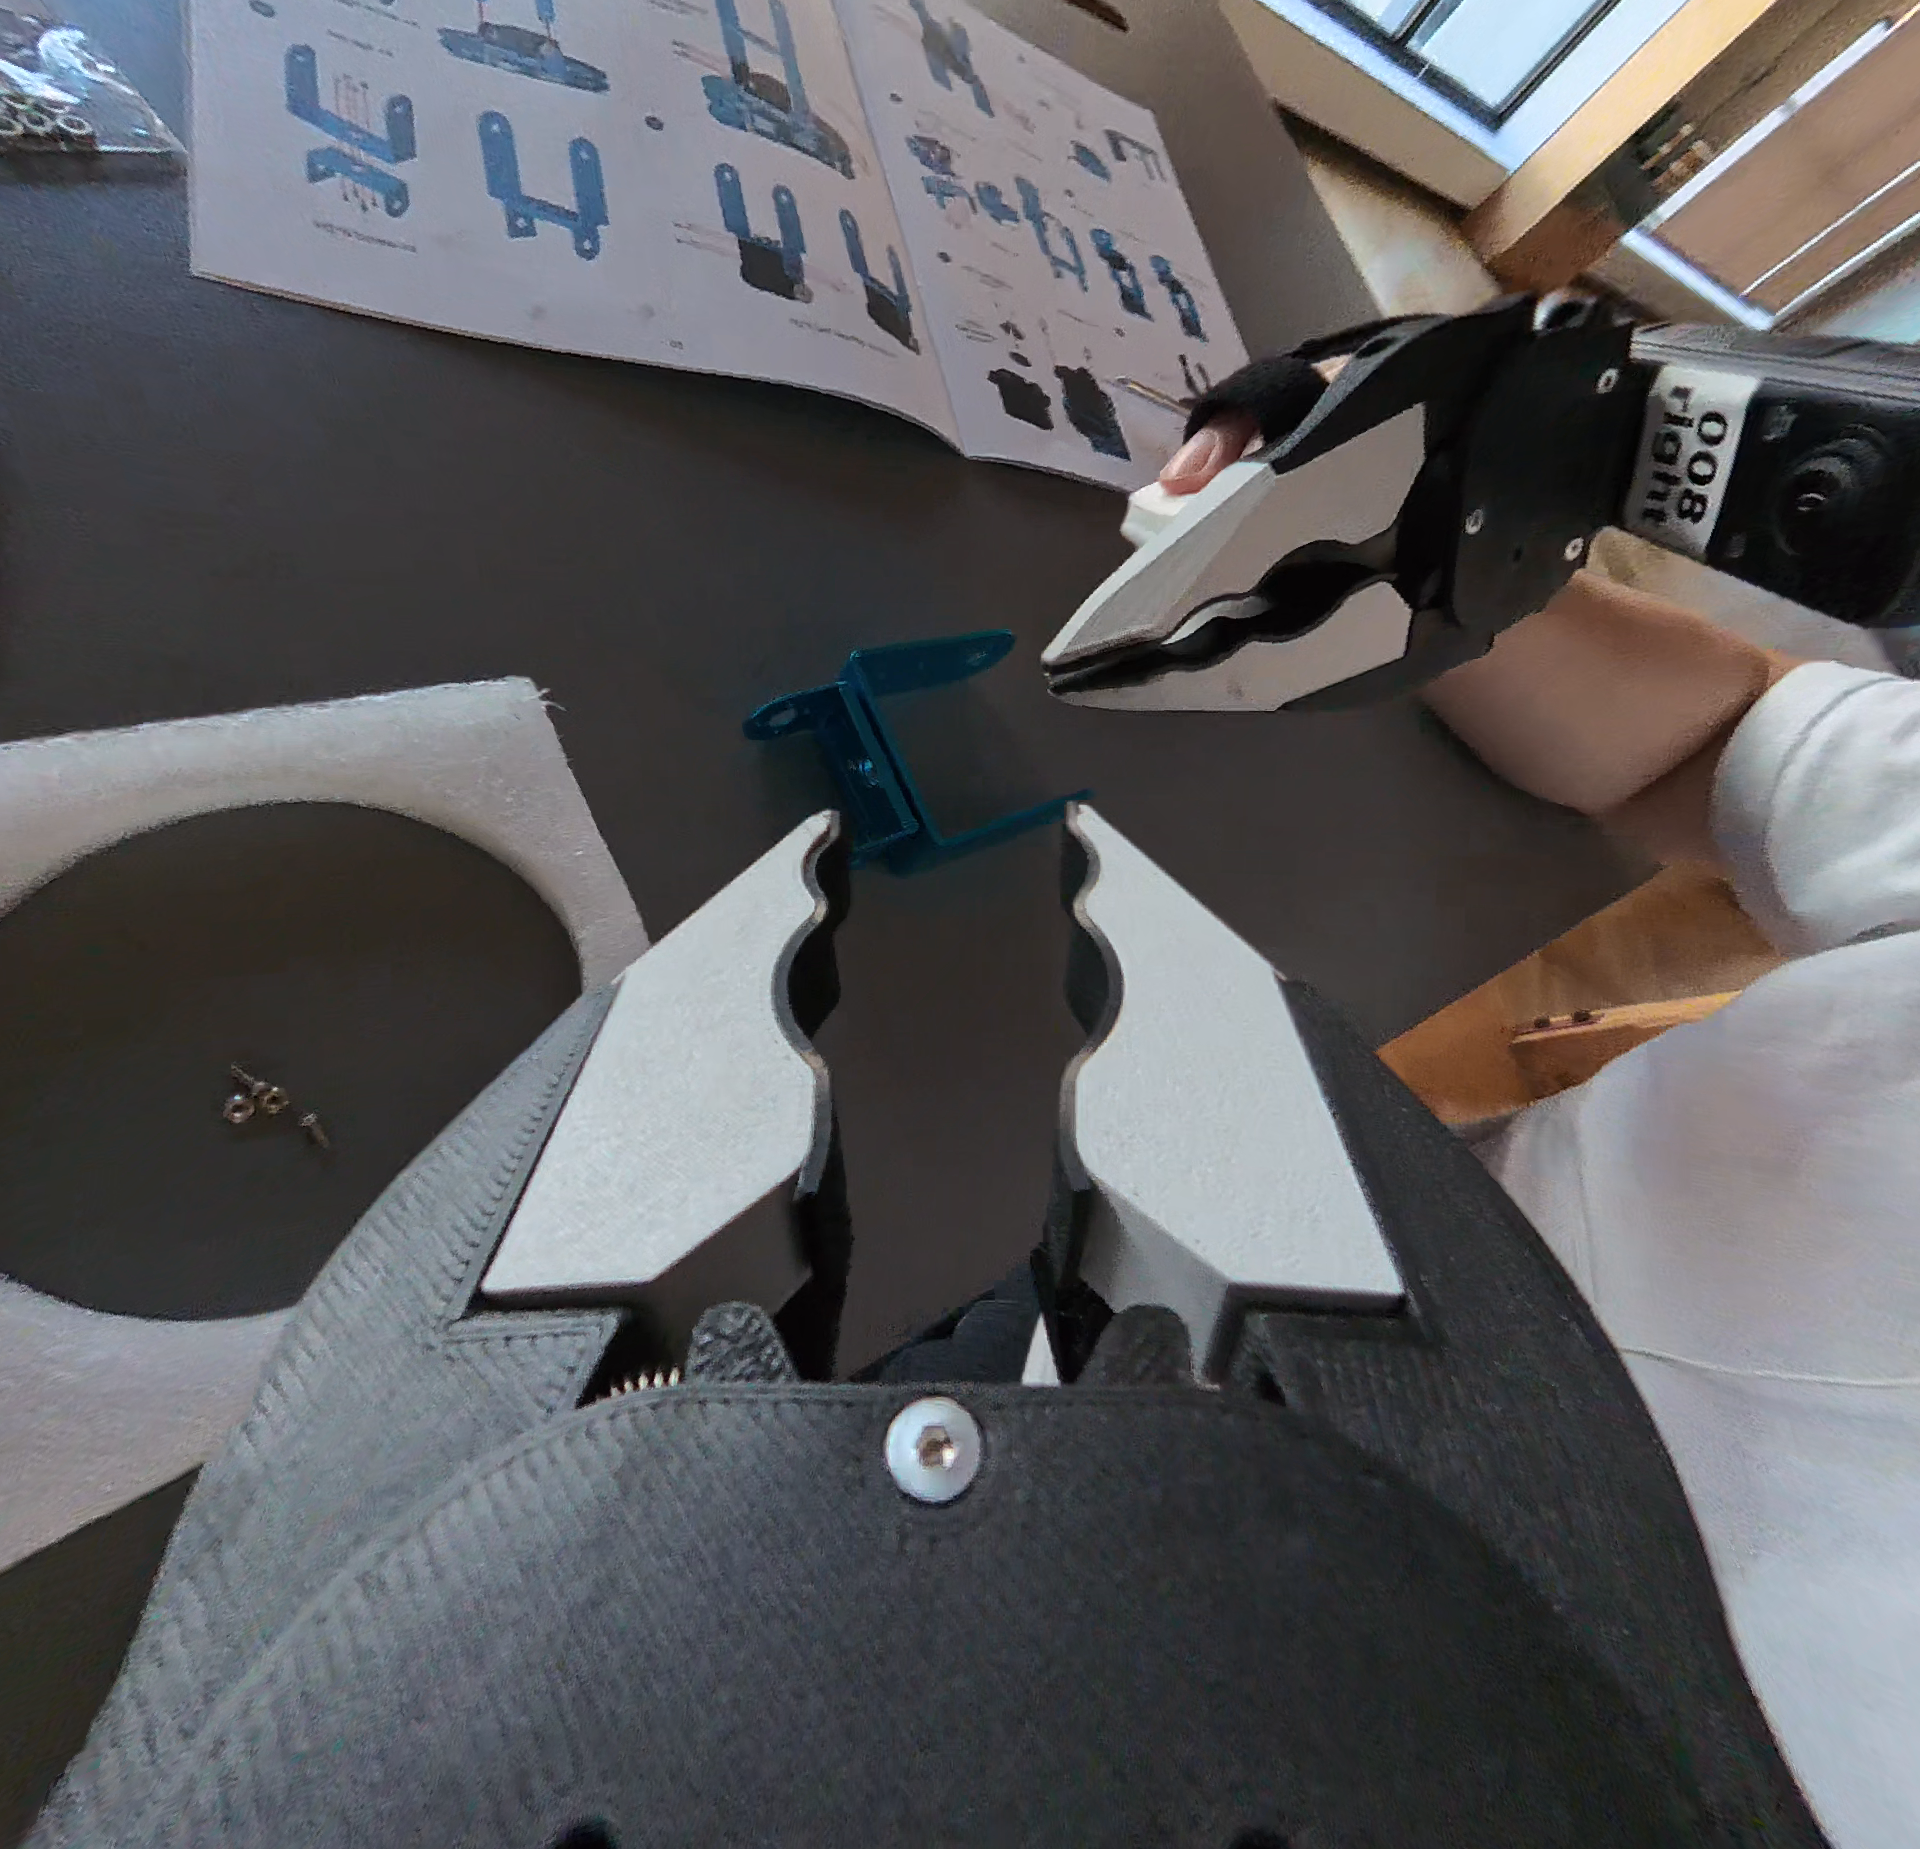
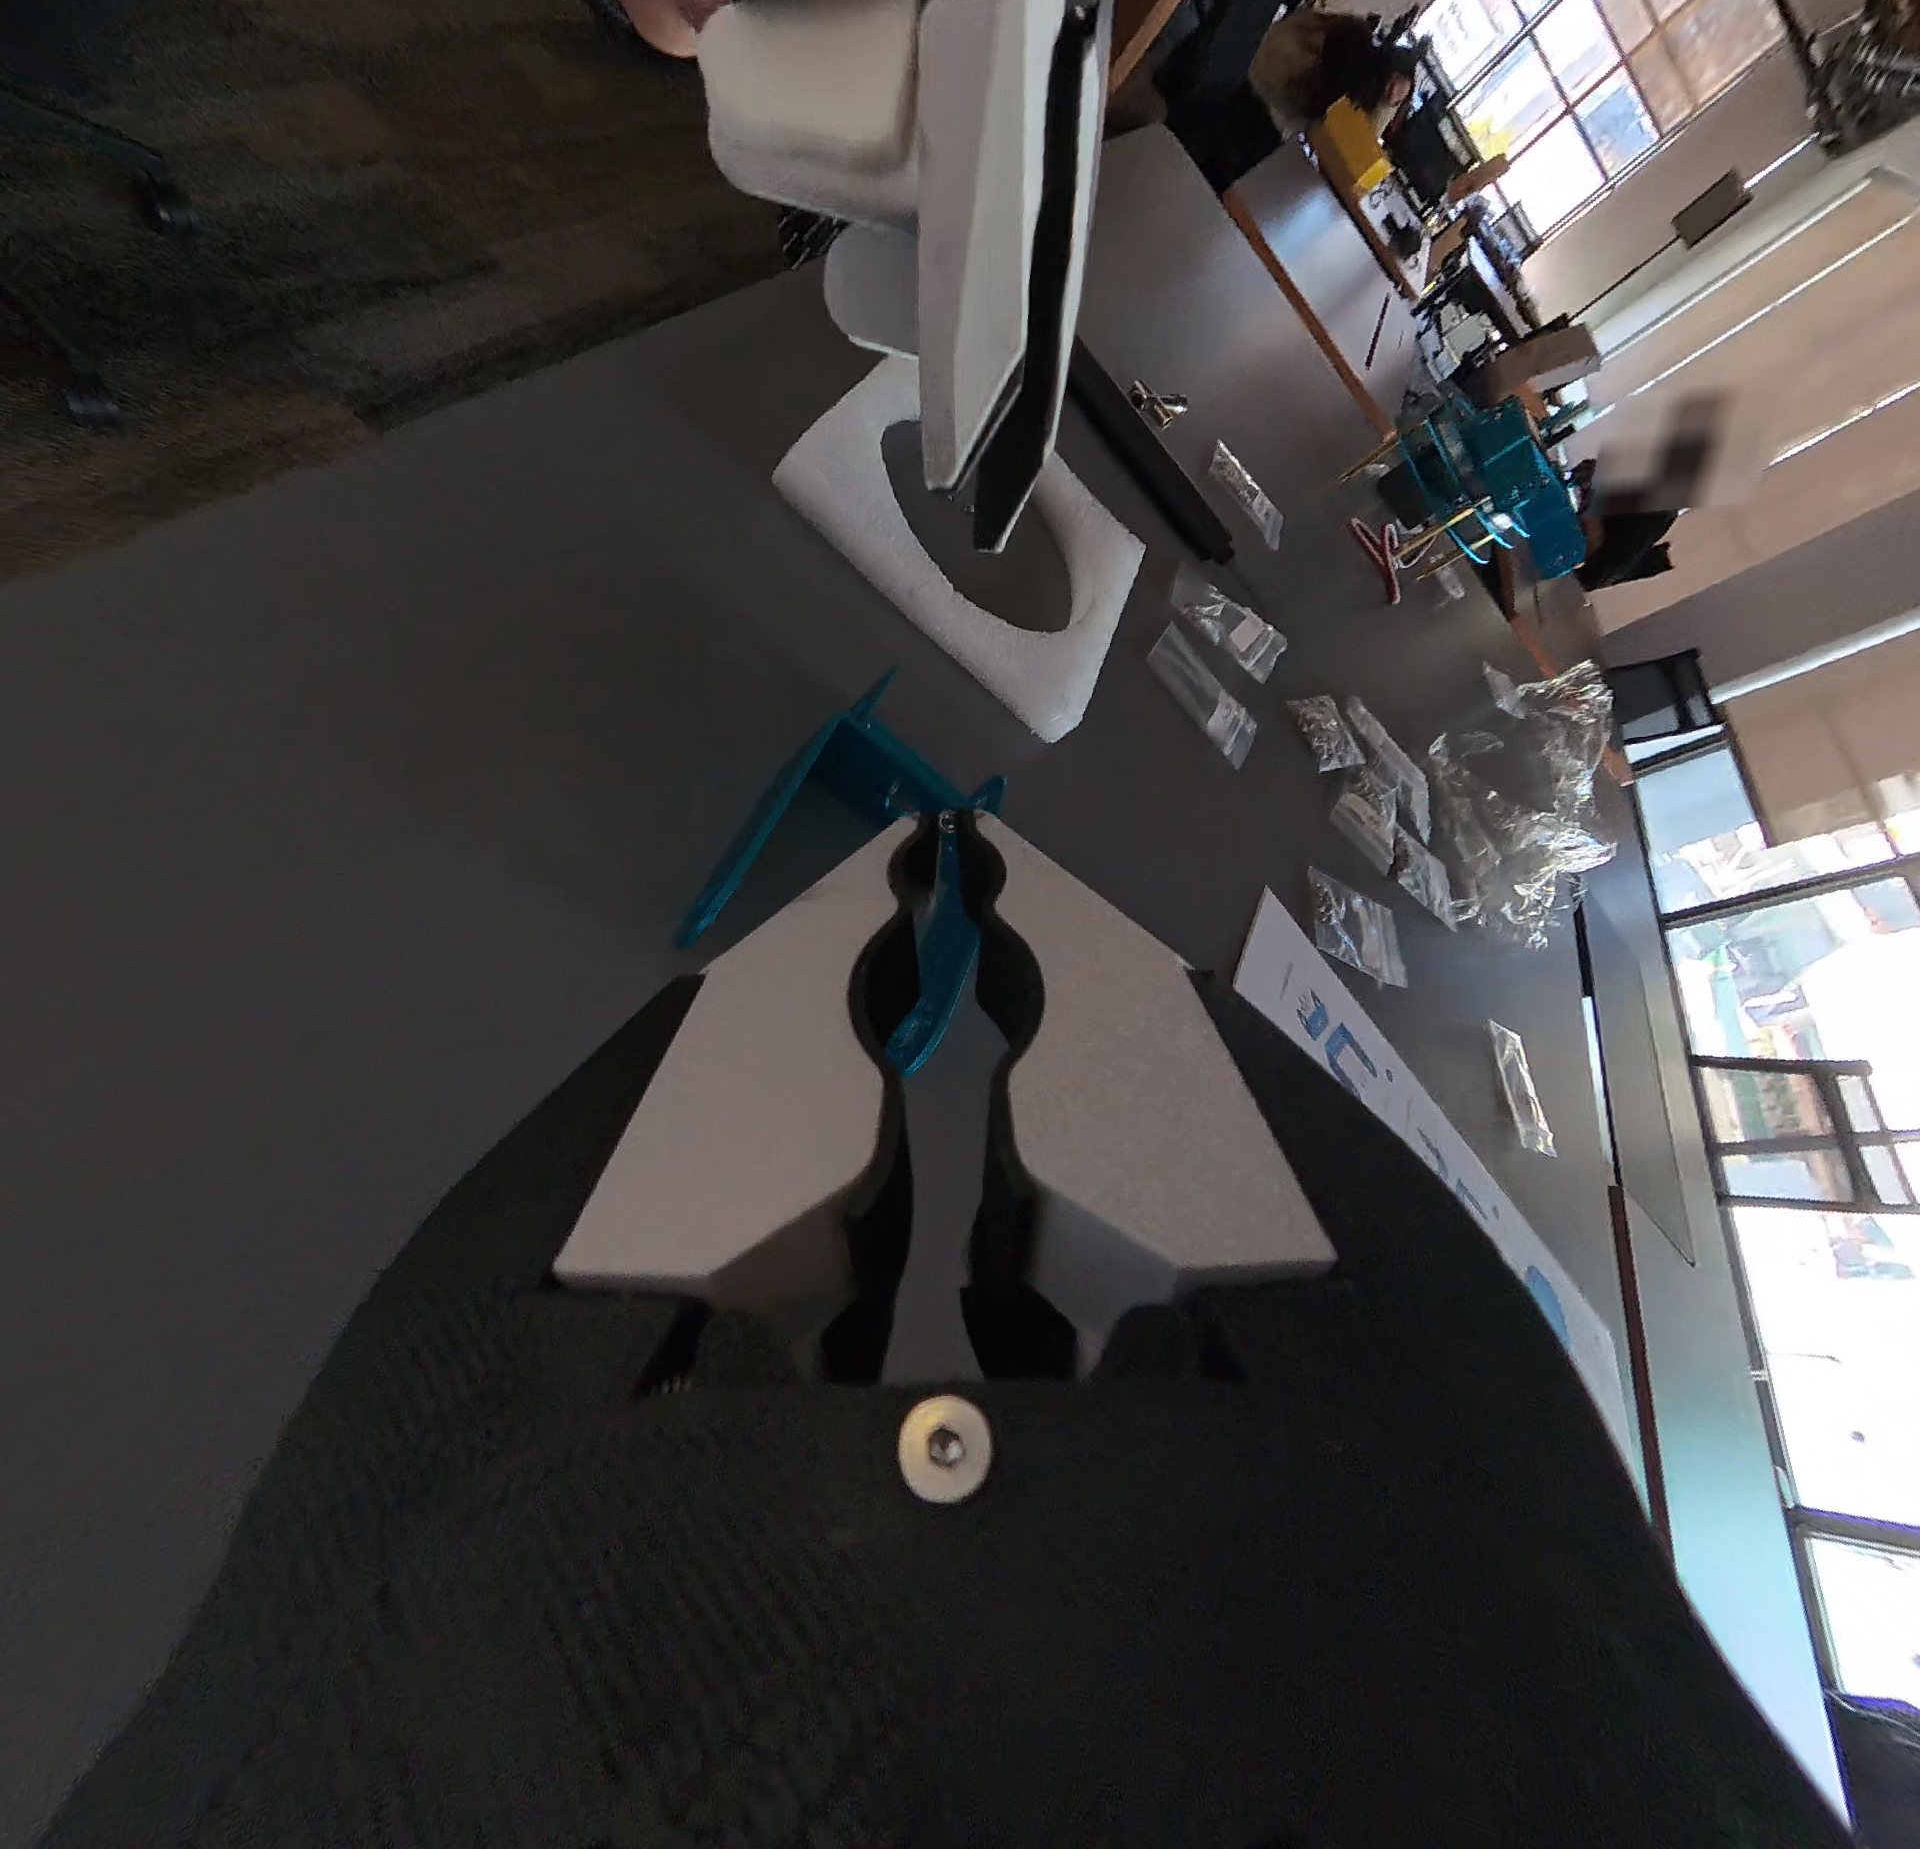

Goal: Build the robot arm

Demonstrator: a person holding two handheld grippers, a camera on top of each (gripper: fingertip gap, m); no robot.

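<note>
A blue metal bracket [image 1: 883, 750], two U-shaped pieces joined back to back by a screw, lies on the dark grey table [image 1: 416, 511]. My left gripper [image 1: 951, 828] is open, with its fingertips just short of the bracket's near arm. My right gripper [image 1: 1051, 675] is shut, with nothing visible between its tips, and hovers just right of the bracket's far arm. In the right wrist view the right gripper [image 2: 951, 828] is over the bracket [image 2: 821, 802], one blue arm showing through the finger cutouts. The left gripper [image 2: 987, 521] shows edge-on above.
A white foam block with a round hole [image 1: 312, 750] lies to the left, also seen in the right wrist view [image 2: 1049, 677], with small screws and nuts [image 1: 270, 1108] inside it. An open instruction sheet [image 1: 623, 189] lies behind. Small plastic bags [image 2: 1351, 760] lie along the table. A blue assembled frame [image 2: 1486, 490] stands far off. One gripper's finger ends stand about 6 cm off the other's.
</note>
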